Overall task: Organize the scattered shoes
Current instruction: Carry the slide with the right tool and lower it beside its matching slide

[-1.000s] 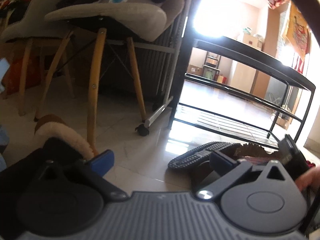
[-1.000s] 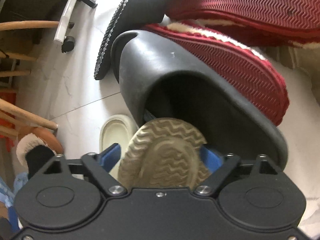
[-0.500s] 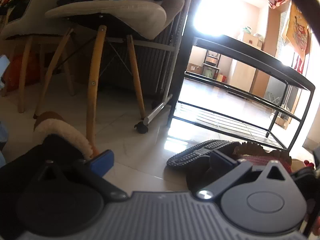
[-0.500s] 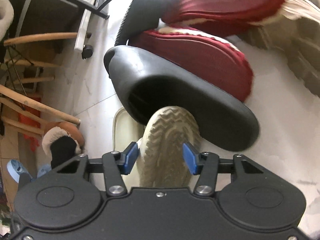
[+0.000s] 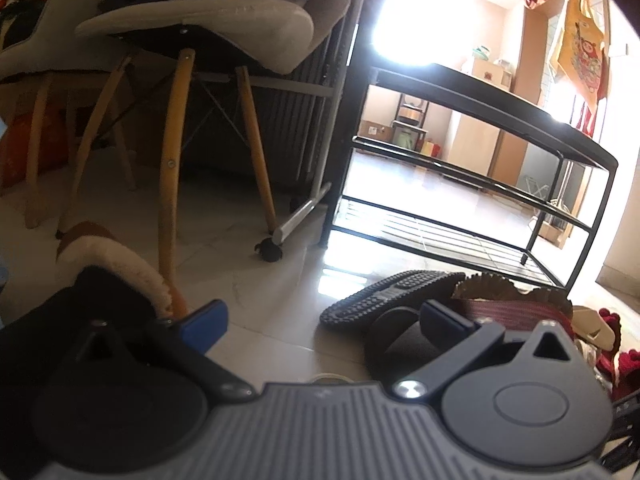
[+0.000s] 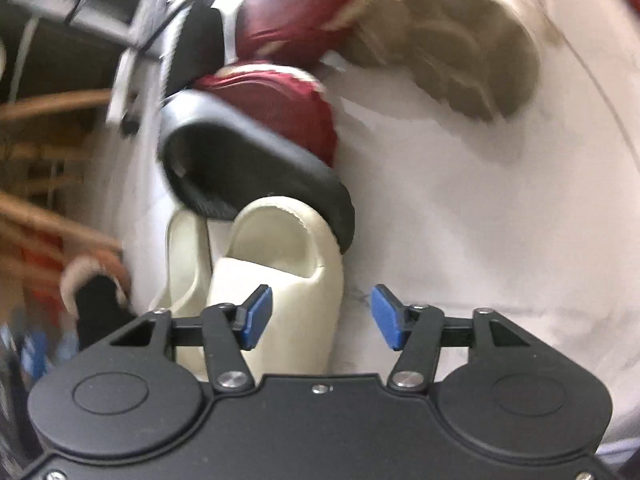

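On pale tile floor (image 5: 248, 280), shoes lie before a black rack (image 5: 480, 208).

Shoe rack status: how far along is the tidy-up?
Barely started. The shoe rack shows no shoes on its visible shelves. Right gripper is open around nothing, a cream slipper just ahead; left gripper is open too. Black slide and red slippers lie piled on the floor.

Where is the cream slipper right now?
In the right wrist view, the cream slipper lies on the floor just ahead of the open right gripper, its toe against the black slipper.
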